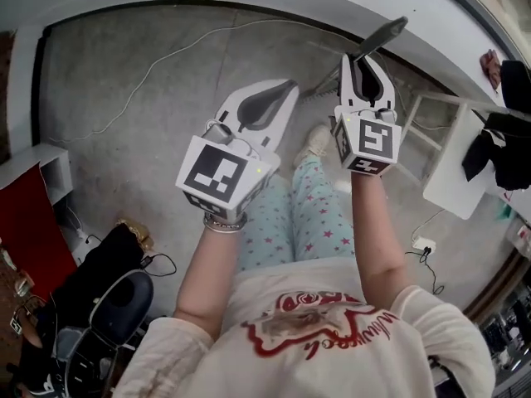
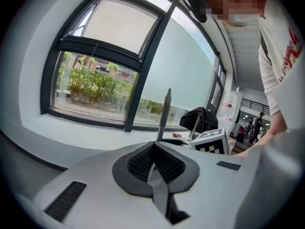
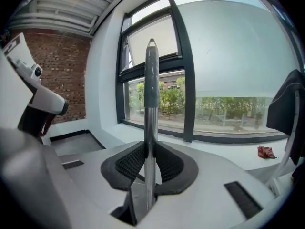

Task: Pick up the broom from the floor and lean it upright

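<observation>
Right gripper view — ribbed pads (image 3: 127, 164) clamp slim metal broom handle (image 3: 151, 104)

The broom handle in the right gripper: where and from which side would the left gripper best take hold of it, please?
Probably the bare metal of the broom handle, between the right gripper and the grey end cap. It stands nearly upright, slim and round, so the left gripper, now shut, should open and come level from the left.

White cable (image 1: 148, 71) on floor (image 1: 124, 164); black chair (image 1: 116, 309) btm-left; brick wall (image 3: 62, 75) by window (image 3: 224, 99).
</observation>
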### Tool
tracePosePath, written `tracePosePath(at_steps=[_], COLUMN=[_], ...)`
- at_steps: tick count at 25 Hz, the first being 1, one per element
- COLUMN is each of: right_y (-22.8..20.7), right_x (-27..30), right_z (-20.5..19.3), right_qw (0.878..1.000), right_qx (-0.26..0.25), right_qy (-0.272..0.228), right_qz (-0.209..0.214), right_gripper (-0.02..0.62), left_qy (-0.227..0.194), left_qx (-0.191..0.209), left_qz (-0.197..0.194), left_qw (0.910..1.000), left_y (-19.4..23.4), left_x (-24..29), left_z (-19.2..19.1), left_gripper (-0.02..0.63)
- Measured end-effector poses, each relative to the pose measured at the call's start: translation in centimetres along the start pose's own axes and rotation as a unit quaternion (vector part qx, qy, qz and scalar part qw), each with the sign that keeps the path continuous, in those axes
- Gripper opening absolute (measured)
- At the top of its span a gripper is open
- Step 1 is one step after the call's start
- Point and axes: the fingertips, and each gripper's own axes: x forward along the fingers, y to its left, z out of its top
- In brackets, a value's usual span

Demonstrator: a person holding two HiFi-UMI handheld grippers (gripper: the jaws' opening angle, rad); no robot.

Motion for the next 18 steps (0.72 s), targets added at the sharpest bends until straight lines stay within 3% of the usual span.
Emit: tracePosePath(at_steps=[5,10,14,18], right_y=[-6.7,-13.8,-18.7,-22.8], right_x=[0.3,0.5,1.3,2.3], right_z=[2.8,4.5,4.4,3.9], right_qw=[0.998,0.992,0.986,0.977], right_qx=[0.024,0.043,0.055,0.064], right_qy=[-0.013,-0.023,-0.022,-0.017], right_qz=[-0.049,-0.114,-0.156,-0.201], right_gripper=[0.086,0.086,0.086,0.086], left_qy=[0.008,0.007,0.008,0.037], left_qx=[0.021,0.026,0.037,0.039], left_qz=[-0.036,-0.039,-0.051,-0.092], left_qw=[0.9991,0.9989,0.998,0.9943], left_y=[-1.8,-2.1,-3.3,-4.4], left_x=[4.9,9.2,13.2,17.1], left_z=[2.4,4.6,5.7,5.4], left_gripper=[0.02,0.02,0.02,0.02])
